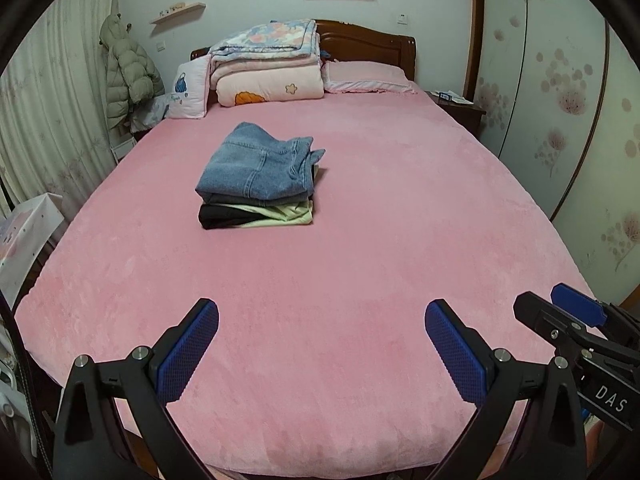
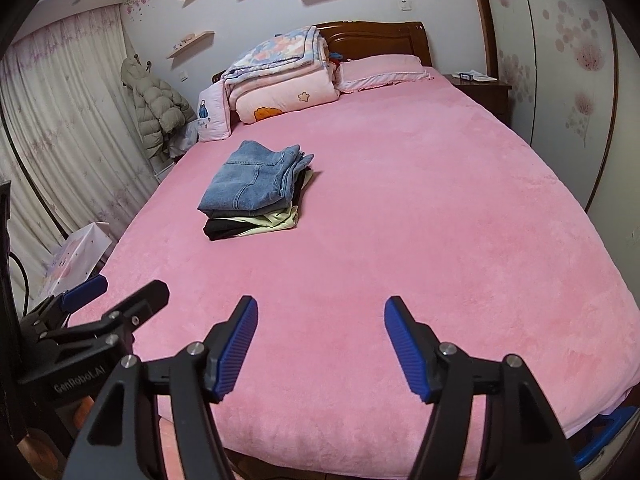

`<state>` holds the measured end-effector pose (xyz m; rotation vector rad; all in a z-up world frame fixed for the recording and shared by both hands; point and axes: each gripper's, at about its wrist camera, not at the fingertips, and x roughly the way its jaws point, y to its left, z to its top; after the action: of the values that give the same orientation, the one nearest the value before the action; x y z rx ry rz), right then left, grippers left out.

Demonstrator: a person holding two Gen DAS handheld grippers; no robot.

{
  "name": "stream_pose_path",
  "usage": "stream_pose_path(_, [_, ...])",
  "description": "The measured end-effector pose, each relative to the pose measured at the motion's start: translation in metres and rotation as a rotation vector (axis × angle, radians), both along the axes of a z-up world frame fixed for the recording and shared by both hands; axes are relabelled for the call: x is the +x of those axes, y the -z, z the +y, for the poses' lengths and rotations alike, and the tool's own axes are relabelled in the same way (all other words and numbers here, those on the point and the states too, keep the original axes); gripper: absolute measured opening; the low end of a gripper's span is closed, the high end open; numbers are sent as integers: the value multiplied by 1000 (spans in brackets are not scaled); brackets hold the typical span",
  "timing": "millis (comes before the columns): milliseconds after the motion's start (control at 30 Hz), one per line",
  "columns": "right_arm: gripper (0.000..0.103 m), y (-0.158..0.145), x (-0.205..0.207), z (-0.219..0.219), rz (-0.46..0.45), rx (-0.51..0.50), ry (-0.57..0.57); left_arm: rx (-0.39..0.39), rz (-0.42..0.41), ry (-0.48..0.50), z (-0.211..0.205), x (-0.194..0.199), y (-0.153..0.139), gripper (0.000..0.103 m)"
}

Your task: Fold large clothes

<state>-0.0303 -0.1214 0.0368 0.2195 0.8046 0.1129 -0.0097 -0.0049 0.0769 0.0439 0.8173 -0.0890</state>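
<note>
Left wrist view: left gripper [image 1: 322, 320] low in frame, blue pads spread wide with only pink bedcover [image 1: 340, 272] between them, nothing held. Finger bases cut off by the lower edge. At the right edge, part of the right gripper [image 1: 560, 312] shows, body cropped, lettering "DAS" partly readable.

Clothes stack [image 1: 256, 184]: folded, lying on the bedcover around the middle of the bed, well apart from both grippers. Top layer jeans [image 1: 256, 160]; beneath, a pale green garment [image 1: 280, 214] and a black garment [image 1: 220, 216]. A thin grey layer may lie between the jeans and these; the edge is too slim to tell.

Head of bed: folded quilts [image 1: 268, 68] piled before a wooden headboard [image 1: 368, 40], pink pillow [image 1: 364, 76] to their right, small cushion [image 1: 190, 90] leaning at their left. The headboard's left part is hidden behind the quilts.

Surroundings: puffer coat [image 1: 128, 76] hanging by the curtain [image 1: 52, 120], its hook hard to make out; nightstand [image 1: 456, 106] with small items too small to identify; wall shelves cropped at the top.

Right wrist view: same gripper's fingers spread apart over bare bedcover, empty. The left gripper enters at the left edge, largely cut off.
</note>
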Motion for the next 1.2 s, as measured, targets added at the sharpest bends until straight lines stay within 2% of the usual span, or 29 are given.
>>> stream_pose_path(333, [66,6,-1,8,-6,-41,-1,-9,23,-3,0,-1,11,102])
stream_pose_path(1200, [66,10,-1,9,-1,-46,1,-16,36,-15,2,-2,17,102])
